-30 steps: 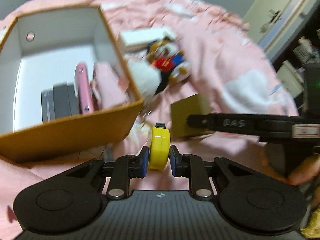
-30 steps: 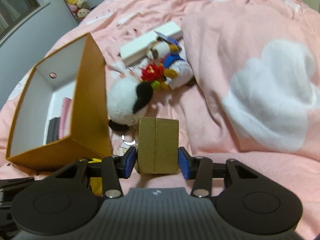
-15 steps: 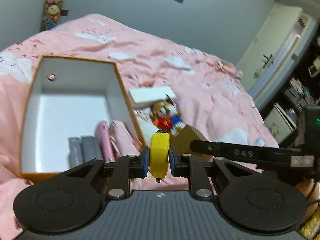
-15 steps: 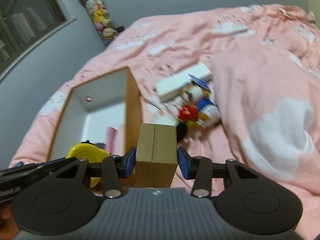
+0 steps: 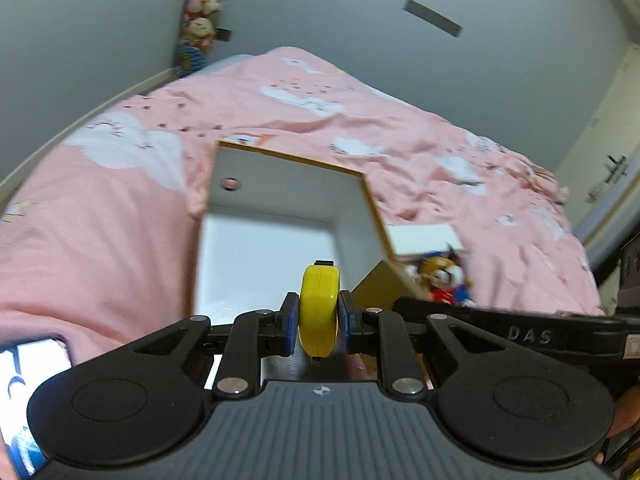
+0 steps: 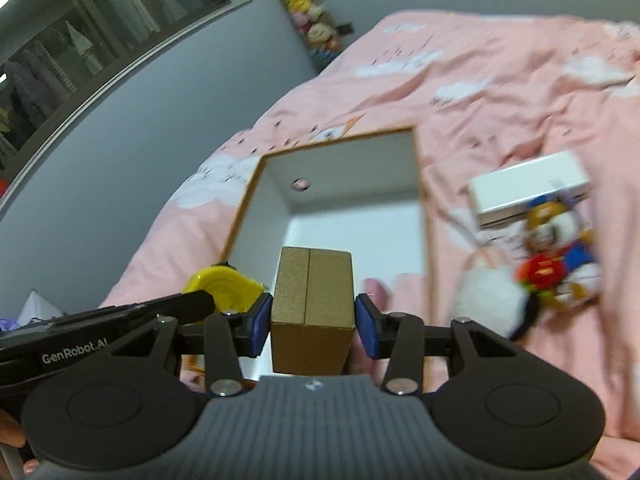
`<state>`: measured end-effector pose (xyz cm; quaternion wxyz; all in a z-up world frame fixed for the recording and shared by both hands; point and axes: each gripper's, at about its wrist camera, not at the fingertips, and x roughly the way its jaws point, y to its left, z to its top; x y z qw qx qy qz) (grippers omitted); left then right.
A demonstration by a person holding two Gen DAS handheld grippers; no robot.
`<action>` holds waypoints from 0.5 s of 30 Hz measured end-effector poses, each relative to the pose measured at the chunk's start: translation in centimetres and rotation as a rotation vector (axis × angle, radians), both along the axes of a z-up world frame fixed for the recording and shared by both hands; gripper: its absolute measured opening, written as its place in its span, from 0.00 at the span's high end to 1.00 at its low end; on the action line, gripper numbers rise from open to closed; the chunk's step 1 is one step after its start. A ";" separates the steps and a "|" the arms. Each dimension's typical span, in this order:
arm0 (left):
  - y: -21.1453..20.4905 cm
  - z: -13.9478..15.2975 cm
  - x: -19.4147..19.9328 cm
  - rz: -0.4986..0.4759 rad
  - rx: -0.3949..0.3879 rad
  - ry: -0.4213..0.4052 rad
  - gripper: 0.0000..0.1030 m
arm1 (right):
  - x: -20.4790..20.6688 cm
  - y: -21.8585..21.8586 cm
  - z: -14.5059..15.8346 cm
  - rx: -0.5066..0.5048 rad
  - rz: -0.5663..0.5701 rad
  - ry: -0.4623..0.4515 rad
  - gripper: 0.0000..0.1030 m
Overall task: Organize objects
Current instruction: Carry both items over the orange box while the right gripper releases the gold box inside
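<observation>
Your left gripper (image 5: 319, 317) has its jaws pinching a yellow tape measure (image 5: 319, 312) on edge, held above the near end of the open cardboard box (image 6: 416, 168). Your right gripper (image 6: 313, 322), just beside it, has its jaws clamped on a gold box (image 6: 312, 300), also over the near end of that cardboard box. The cardboard box sits on the pink bed (image 6: 500, 92). Beside its right wall lie a white case (image 6: 528, 184) and a plush toy (image 6: 556, 252), close together.
</observation>
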<state>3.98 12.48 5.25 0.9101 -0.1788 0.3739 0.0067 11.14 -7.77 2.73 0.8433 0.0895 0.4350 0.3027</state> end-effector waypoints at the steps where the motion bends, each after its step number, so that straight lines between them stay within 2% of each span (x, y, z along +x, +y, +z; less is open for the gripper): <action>1: 0.4 0.0 0.1 0.010 0.005 0.005 0.78 | 0.4 0.7 -0.5 0.012 0.011 0.023 0.55; 10: 2.9 -0.8 1.2 0.071 0.020 0.034 0.78 | 2.4 6.4 -4.9 0.046 0.100 0.171 0.55; 15: 3.3 -1.9 2.2 0.073 0.027 0.056 0.78 | 2.5 8.6 -6.6 -0.011 0.124 0.168 0.55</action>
